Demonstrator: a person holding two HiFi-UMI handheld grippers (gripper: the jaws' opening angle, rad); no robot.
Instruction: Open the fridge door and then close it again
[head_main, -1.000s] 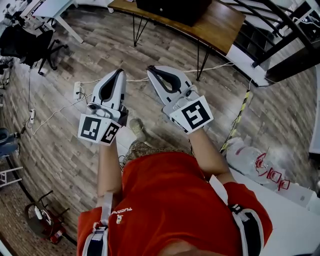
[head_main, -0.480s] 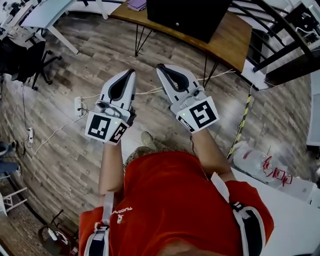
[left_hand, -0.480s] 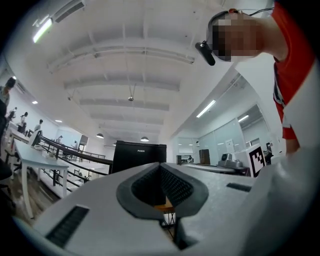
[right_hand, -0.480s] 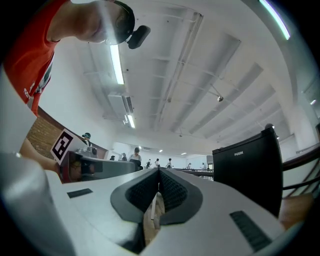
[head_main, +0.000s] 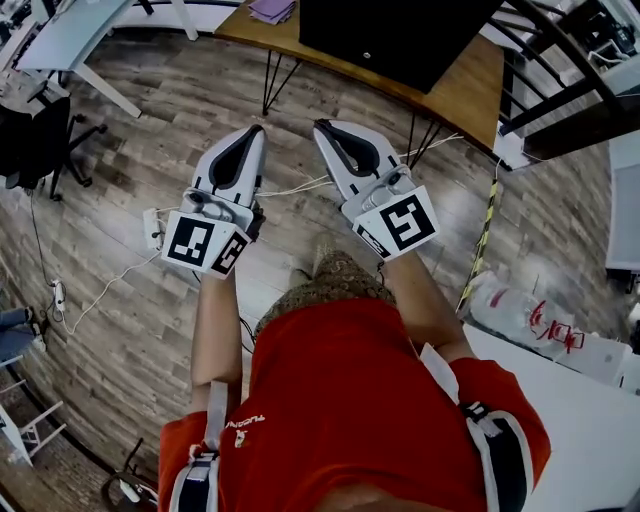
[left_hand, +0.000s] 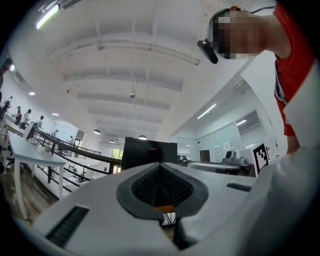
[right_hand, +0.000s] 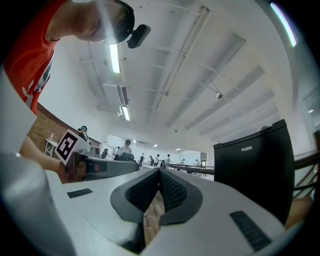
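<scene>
A small black fridge (head_main: 400, 35) stands on a wooden table (head_main: 470, 75) at the top of the head view, its door closed. It also shows as a black box (left_hand: 149, 154) straight ahead in the left gripper view and at the right (right_hand: 255, 167) in the right gripper view. My left gripper (head_main: 254, 133) is shut and empty, held out over the floor short of the table. My right gripper (head_main: 322, 128) is shut and empty beside it, also short of the table's edge. Both point toward the fridge.
Black hairpin table legs (head_main: 272, 82) stand just ahead of the grippers. A white power strip (head_main: 152, 228) and cables (head_main: 290, 188) lie on the wood floor. A yellow-black striped strip (head_main: 480, 235) and a plastic bag (head_main: 510, 310) lie at the right. A black railing (head_main: 560, 70) runs at top right.
The table and fridge have come nearer and larger in the head view as the person walks forward. Both grippers keep their shut pose, now closer to the table edge.
</scene>
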